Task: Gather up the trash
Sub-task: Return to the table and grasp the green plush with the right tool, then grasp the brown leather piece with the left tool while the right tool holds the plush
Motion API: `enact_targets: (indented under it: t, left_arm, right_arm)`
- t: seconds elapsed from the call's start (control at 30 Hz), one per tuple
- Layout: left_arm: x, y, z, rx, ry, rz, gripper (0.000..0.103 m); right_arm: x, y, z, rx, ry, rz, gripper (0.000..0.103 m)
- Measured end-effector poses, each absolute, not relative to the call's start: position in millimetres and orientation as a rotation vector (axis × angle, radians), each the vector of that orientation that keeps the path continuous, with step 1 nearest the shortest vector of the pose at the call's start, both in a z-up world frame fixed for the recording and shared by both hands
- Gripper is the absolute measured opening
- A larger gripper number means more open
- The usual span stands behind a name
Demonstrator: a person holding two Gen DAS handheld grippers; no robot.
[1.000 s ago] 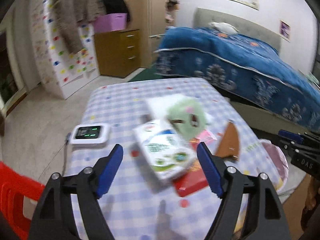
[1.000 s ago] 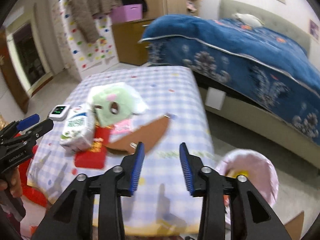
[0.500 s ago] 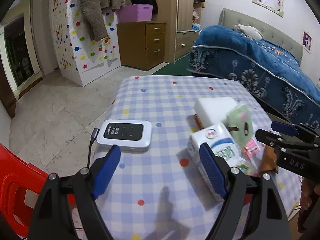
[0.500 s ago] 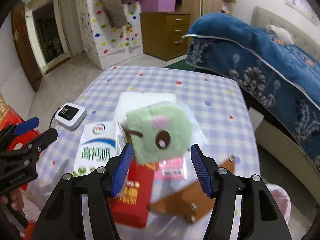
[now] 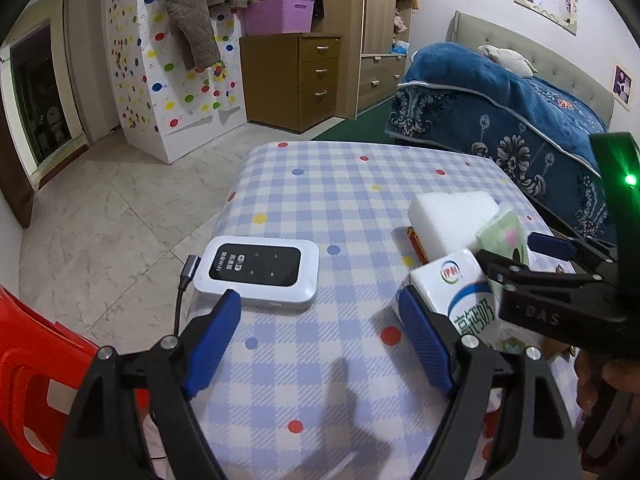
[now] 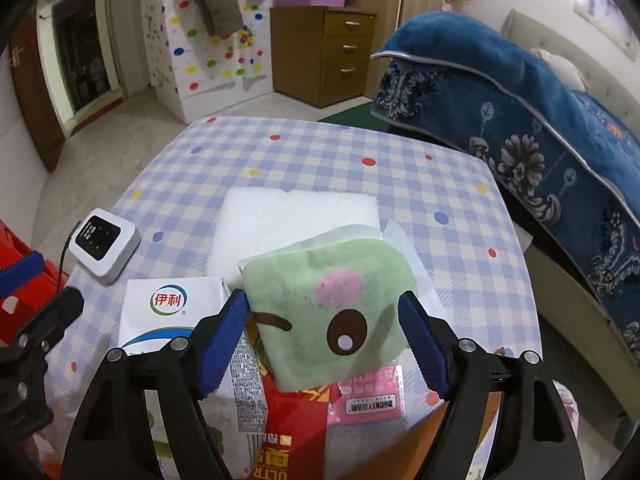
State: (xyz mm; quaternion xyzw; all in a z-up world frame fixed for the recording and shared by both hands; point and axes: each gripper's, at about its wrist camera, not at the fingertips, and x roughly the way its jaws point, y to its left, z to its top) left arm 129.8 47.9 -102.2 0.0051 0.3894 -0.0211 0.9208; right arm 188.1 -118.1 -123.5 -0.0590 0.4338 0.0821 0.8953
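Observation:
A pile of trash lies on the checked table (image 6: 320, 160). It holds a green tissue pack with a cartoon face (image 6: 332, 308), a white milk carton (image 6: 172, 312), a red packet (image 6: 292, 432), a pink packet (image 6: 368, 396) and a white foam block (image 6: 296, 224). My right gripper (image 6: 324, 332) hangs over the pile, its jaws opening, with the green pack framed between the blue pads. My left gripper (image 5: 320, 332) is open over bare cloth. The milk carton (image 5: 460, 292) stands just outside its right finger. The right gripper (image 5: 540, 280) shows at the right edge of that view.
A white pocket device (image 5: 256, 274) with a cable lies on the table's left side. A red plastic chair (image 5: 36, 368) stands at the near left. A blue-covered bed (image 6: 540, 120) runs along the right. A pink bin (image 6: 568, 404) sits low beside the table.
My right gripper has swung from the table's right edge to over the pile, and its jaws have widened. My left gripper has shifted left, so the white device sits close ahead.

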Motion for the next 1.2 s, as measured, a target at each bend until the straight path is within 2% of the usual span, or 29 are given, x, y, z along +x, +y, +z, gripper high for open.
enact_targets:
  t: [0.17,0.23,0.33,0.43,0.53,0.8,1.2]
  left_arm:
    - [125.3,45.7,-99.8,0.007,0.798,-0.044,0.079]
    - [122.7,44.9,-98.5,0.009,0.797,-0.046,0.079]
    - [117.2,43.7,-96.5,0.015,0.793,-0.046,0.079]
    - [111.0,42.8,-91.9,0.019,0.785,-0.046,0.079]
    - [104.8,39.5,-86.0,0.024,0.774,-0.050,0.079]
    - [85.9,3.5,-73.4,0.053,0.744,-0.157,0.080]
    - [72.1,-97.5,-89.8,0.190,0.752,-0.359,0.081]
  right_arm:
    - [189.6,-115.9,-125.0,-0.146,0.894,0.179,0.075]
    - [190.7,-118.3,-124.1,-0.123,0.909,0.206,0.060]
    - [189.1,-120.9,-123.8,-0.130,0.919,0.217,0.045]
    - [180.3,-127.1,-113.4,-0.105,0.898,0.246,0.020]
    - [167.4,-137.2,-95.4,-0.085,0.859,0.258,0.011]
    - [116.6,-192.3,-55.0,0.006,0.780,0.236,0.007]
    - [50.8,-272.9,-50.6,0.091,0.727,0.109,0.006]
